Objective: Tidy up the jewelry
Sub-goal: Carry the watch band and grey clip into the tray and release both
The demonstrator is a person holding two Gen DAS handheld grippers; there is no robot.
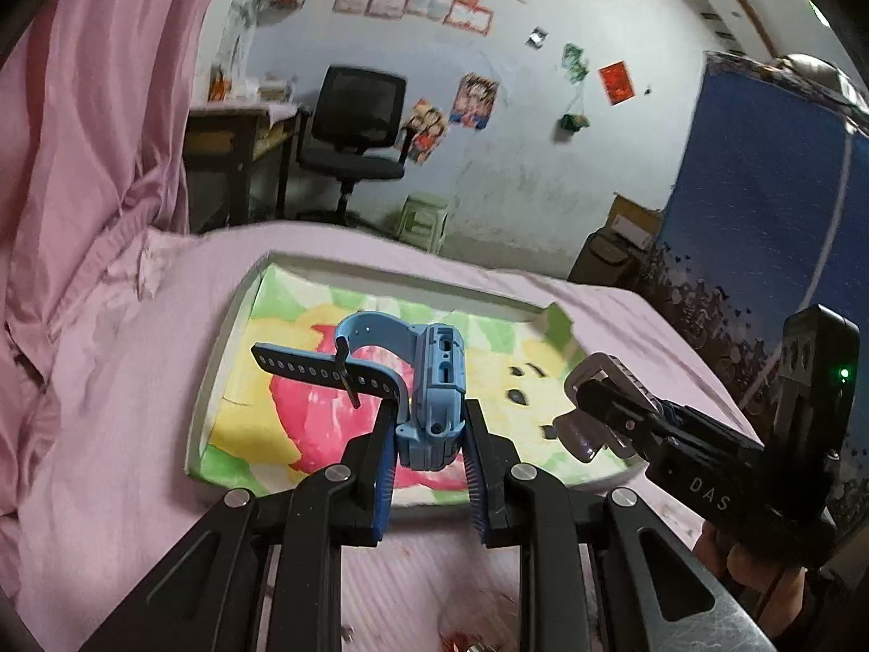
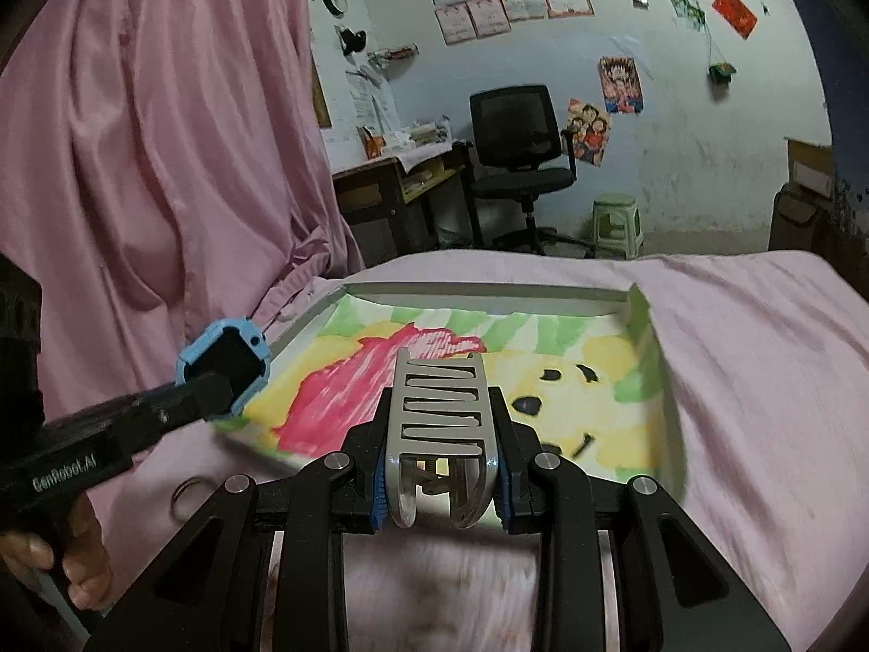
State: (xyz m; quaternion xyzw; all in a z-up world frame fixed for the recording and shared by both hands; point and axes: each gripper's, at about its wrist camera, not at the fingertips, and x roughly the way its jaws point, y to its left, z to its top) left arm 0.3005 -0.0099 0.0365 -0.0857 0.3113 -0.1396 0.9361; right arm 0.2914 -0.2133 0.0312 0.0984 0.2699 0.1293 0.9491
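Observation:
My left gripper (image 1: pixel 429 434) is shut on a blue children's watch (image 1: pixel 432 407), held by its case above the near edge of a tray; its dark strap (image 1: pixel 320 372) sticks out to the left. In the right wrist view that watch (image 2: pixel 222 364) appears at left, over the tray's near-left corner. My right gripper (image 2: pixel 441 483) is shut on a silver metal hair clip (image 2: pixel 440 418) with slotted top, raised above the tray's near side. The left wrist view shows the same clip (image 1: pixel 597 402) at right in the right gripper (image 1: pixel 594 407). The shallow tray (image 2: pixel 489 289) has a colourful painted lining.
The tray (image 1: pixel 228 320) lies on a pink bedsheet (image 2: pixel 760 380). A small ring (image 2: pixel 187 491) rests on the sheet near the tray's left corner. A pink curtain (image 2: pixel 163 136) hangs at left. Beyond the bed stand a black office chair (image 2: pixel 516 152), a desk (image 2: pixel 391 185) and a green stool (image 2: pixel 616 223).

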